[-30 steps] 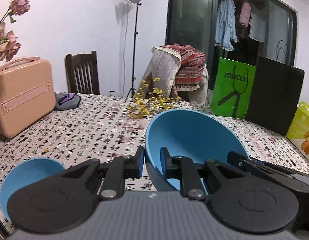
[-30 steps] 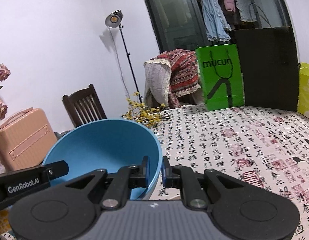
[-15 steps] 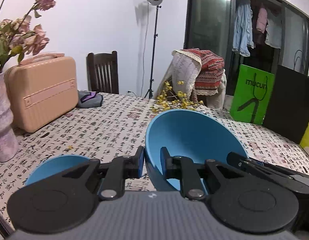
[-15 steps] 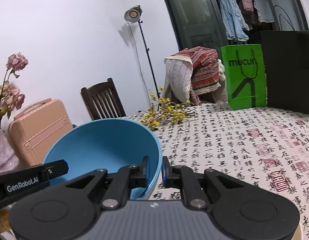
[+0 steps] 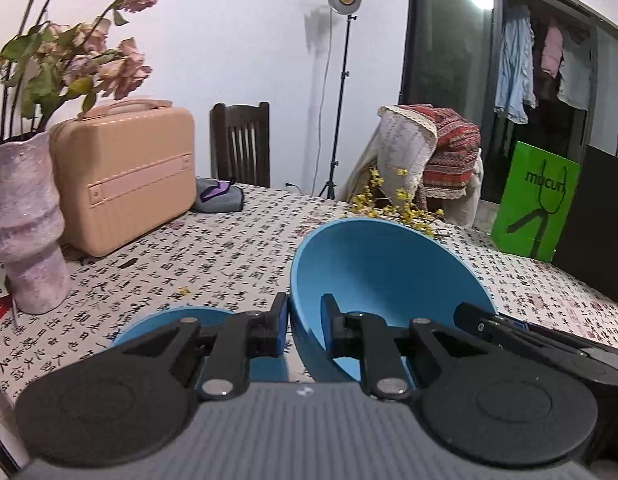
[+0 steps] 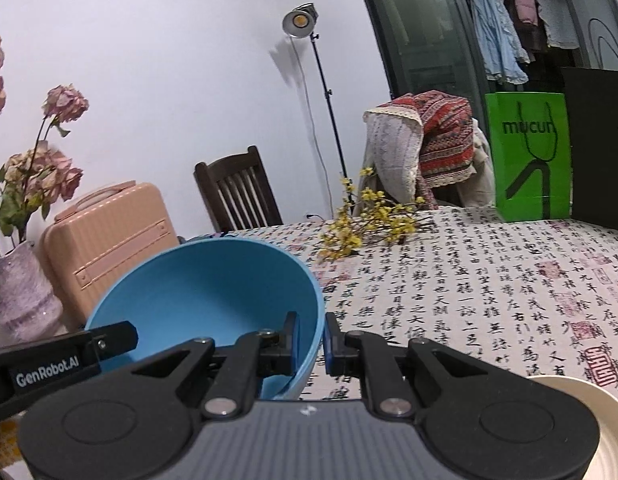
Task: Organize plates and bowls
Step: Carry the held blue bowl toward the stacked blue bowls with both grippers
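Observation:
A large blue bowl (image 5: 381,276) hangs above the patterned tablecloth (image 5: 229,248), gripped on both sides. My left gripper (image 5: 305,316) is shut on its left rim, one finger inside and one outside. My right gripper (image 6: 311,334) is shut on the opposite rim of the same blue bowl (image 6: 213,292). A second, smaller blue bowl (image 5: 181,324) sits on the table below my left gripper, partly hidden by it. A cream plate (image 6: 589,404) shows at the lower right edge of the right wrist view.
A lilac vase (image 5: 25,220) with dried roses and a pink case (image 5: 125,172) stand at the left. Yellow flower sprigs (image 5: 397,208), a grey pouch (image 5: 219,196), a green bag (image 5: 537,200) and a black bag (image 5: 593,220) line the far side.
Both grippers have carried the large blue bowl leftward across the table; the vase has come into view and the smaller blue bowl now lies closer beneath the left gripper.

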{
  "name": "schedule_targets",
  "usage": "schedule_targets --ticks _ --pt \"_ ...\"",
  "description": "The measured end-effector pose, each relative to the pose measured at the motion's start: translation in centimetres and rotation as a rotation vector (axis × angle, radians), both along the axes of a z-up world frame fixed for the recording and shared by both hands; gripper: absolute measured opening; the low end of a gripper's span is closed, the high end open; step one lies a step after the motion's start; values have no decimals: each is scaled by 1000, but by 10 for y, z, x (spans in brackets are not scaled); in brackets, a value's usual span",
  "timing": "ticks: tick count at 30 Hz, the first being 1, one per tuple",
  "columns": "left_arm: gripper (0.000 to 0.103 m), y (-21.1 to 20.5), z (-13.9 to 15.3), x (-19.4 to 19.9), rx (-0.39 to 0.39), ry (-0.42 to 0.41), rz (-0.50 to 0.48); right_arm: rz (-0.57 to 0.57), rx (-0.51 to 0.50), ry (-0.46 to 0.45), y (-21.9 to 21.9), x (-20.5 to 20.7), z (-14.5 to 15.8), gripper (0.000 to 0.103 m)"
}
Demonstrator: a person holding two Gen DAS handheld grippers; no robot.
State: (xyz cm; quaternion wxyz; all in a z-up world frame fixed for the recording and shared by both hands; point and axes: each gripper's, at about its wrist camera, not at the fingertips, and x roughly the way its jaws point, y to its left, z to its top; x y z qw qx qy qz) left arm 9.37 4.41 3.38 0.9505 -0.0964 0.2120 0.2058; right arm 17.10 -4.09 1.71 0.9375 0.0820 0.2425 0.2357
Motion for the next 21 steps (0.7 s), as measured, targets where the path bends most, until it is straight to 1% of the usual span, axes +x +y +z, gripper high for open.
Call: schedule_targets --ticks 21 --pt "17 50 0 -22 -31 -18 101 105 -12 -17 59 -2 6 12"
